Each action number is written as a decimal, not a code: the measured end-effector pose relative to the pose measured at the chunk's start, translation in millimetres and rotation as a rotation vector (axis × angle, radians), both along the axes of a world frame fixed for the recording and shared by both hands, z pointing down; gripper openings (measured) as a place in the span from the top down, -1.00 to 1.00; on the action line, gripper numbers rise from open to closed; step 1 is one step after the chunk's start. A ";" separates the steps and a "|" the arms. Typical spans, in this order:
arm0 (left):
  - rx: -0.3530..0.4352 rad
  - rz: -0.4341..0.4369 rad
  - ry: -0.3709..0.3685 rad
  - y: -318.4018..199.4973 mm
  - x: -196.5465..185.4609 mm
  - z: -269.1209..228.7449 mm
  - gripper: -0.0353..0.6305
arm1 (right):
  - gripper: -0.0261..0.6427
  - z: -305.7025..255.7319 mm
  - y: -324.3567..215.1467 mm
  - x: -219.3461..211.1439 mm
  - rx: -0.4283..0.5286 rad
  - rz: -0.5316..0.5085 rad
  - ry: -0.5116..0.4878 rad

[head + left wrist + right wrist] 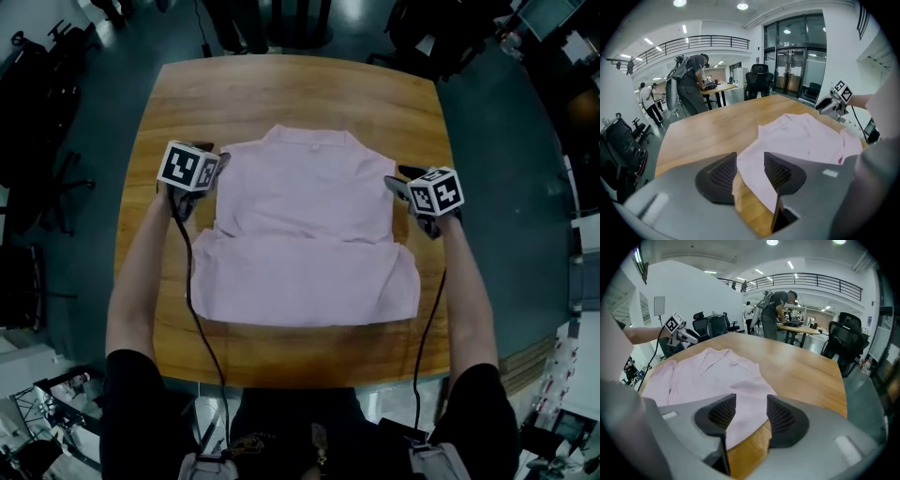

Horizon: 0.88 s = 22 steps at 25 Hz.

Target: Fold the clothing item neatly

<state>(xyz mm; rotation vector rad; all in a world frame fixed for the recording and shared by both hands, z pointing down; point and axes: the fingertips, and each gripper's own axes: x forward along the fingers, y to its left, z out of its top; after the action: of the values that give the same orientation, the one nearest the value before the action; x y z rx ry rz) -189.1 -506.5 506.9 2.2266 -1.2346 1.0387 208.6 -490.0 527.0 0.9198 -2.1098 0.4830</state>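
Jaws readable only in the gripper views: left gripper (750, 169) and right gripper (751, 414) both apart, holding nothing. Shirt (305, 234) lies between them, collar (314, 141) pointing ahead, collar-to-hem axis running forward.

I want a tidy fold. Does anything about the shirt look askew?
Yes. On the shirt, the near band sticks out past the upper part on both sides, so the side edges do not line up.

1 shirt (305, 234), 1 table (281, 94), 2 tongs (221, 161) (392, 184)
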 end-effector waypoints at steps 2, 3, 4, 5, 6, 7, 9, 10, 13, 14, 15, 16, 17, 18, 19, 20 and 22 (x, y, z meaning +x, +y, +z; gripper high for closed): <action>0.009 0.033 -0.036 -19.0 4.4 10.1 0.30 | 0.34 9.3 -19.7 -5.6 -0.001 -0.031 0.002; 0.009 0.060 -0.053 -27.0 9.6 15.7 0.29 | 0.34 13.3 -29.3 -9.3 0.000 -0.049 0.002; 0.005 0.091 -0.067 -33.8 16.3 21.2 0.29 | 0.34 16.8 -38.1 -13.7 0.001 -0.068 0.003; -0.002 0.121 -0.079 -40.1 23.6 26.3 0.29 | 0.34 19.9 -46.6 -18.6 0.000 -0.086 0.005; -0.011 0.146 -0.087 -46.6 30.6 30.5 0.29 | 0.34 22.6 -55.7 -24.3 -0.004 -0.102 0.007; -0.020 0.166 -0.092 -54.0 37.0 33.6 0.29 | 0.34 25.2 -65.8 -31.4 -0.009 -0.118 0.006; -0.041 0.202 -0.085 -67.5 51.3 38.7 0.29 | 0.34 30.5 -83.9 -47.1 -0.026 -0.155 -0.002; -0.053 0.224 -0.081 -71.5 60.4 42.3 0.29 | 0.34 34.2 -89.8 -53.5 -0.039 -0.178 0.000; -0.075 0.305 -0.110 -77.6 83.4 55.1 0.29 | 0.34 48.8 -101.0 -67.5 -0.088 -0.240 0.021; -0.081 0.328 -0.126 -79.4 88.4 59.6 0.29 | 0.34 54.1 -104.2 -70.6 -0.107 -0.253 0.027; -0.091 0.346 -0.138 -80.6 92.6 64.5 0.29 | 0.34 59.3 -106.3 -72.9 -0.127 -0.262 0.029; -0.105 0.358 -0.145 -80.9 95.9 69.7 0.29 | 0.34 64.1 -107.2 -74.2 -0.146 -0.270 0.029; -0.120 0.363 -0.149 -80.9 97.9 74.9 0.29 | 0.34 67.9 -107.5 -74.6 -0.157 -0.274 0.029; -0.134 0.363 -0.152 -81.2 98.5 79.8 0.29 | 0.34 70.0 -108.1 -74.2 -0.159 -0.274 0.028; -0.146 0.358 -0.151 -81.9 98.0 83.8 0.29 | 0.36 70.5 -109.1 -73.6 -0.154 -0.272 0.026; -0.158 0.351 -0.142 -82.7 97.2 86.5 0.30 | 0.39 69.8 -109.6 -73.4 -0.146 -0.272 0.024; -0.183 0.342 -0.105 -81.0 98.3 88.5 0.36 | 0.55 68.9 -106.6 -75.2 -0.131 -0.286 0.021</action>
<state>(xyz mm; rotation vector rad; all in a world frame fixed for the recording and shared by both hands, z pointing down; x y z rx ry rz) -90.8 -587.6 595.5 2.3092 -0.7732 1.3519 133.4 -596.6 596.0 0.5359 -2.1189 0.4539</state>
